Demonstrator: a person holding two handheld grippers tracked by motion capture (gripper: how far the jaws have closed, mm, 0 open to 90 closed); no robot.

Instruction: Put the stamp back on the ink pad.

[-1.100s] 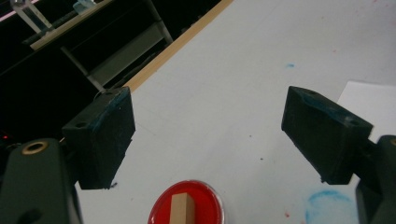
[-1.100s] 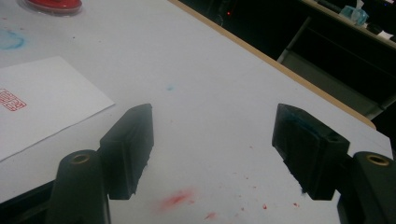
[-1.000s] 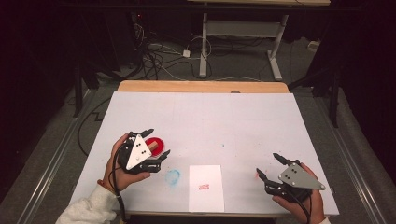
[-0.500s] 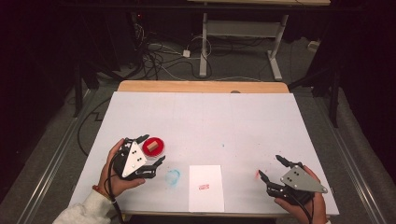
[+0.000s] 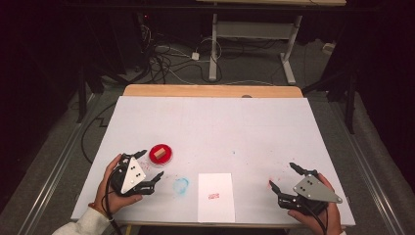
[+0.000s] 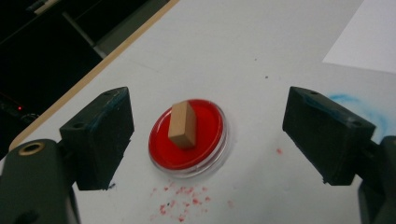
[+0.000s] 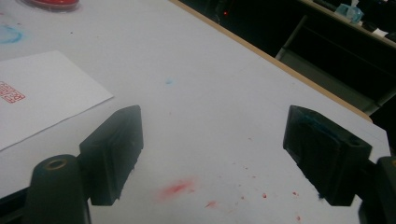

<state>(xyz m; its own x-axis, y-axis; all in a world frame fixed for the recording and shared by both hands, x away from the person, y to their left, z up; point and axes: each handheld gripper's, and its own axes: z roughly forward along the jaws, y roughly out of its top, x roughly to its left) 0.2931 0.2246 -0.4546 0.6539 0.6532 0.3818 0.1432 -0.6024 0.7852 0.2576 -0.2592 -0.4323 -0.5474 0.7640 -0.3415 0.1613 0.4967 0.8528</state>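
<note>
Stamping appears done: wooden stamp (image 6: 183,124) stands on red ink pad (image 6: 205,144), ahead between left gripper's (image 6: 205,140) wide-open jaws. Right gripper (image 7: 212,149) has just been opening, nothing between its jaws. Next, probably re-grip stamp squarely.

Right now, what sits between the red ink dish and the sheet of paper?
Only a blue smudge on the table, seen from the high view, between dish and paper.

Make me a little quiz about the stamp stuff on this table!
1. True or false: the wooden stamp stands in the red ink pad.
2. What is printed on the white paper? A) a red mark B) a blue star C) nothing
3. What colour is the smudge between the ink pad and the paper?

Key: 1 true. 2 A. 3 blue.
</note>
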